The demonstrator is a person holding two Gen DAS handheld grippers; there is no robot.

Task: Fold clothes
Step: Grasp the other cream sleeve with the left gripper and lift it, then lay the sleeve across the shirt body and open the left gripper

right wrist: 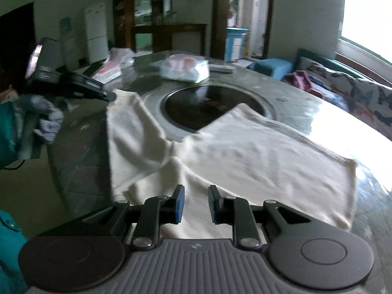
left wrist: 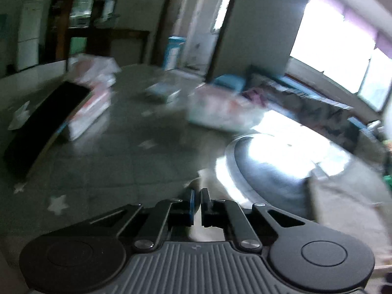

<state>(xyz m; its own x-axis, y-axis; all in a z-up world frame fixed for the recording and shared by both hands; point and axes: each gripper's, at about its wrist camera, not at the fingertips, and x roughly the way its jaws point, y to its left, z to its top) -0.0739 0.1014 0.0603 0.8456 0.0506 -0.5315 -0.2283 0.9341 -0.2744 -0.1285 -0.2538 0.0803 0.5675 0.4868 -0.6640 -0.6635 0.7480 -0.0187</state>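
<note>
A cream garment lies spread on the round table, partly over its dark centre disc. In the right wrist view my left gripper is shut on the garment's far left corner and holds that edge up off the table. A gloved hand grips its handle. The blurred left wrist view shows the left fingers nearly together with pale garment cloth pinched between them. My right gripper stands open just above the garment's near edge.
A white plastic-wrapped pack, red-and-white packets and a remote sit on the table's far side. A black flat object lies at the left. A butterfly-print sofa stands to the right, and a teal sleeve is at the left.
</note>
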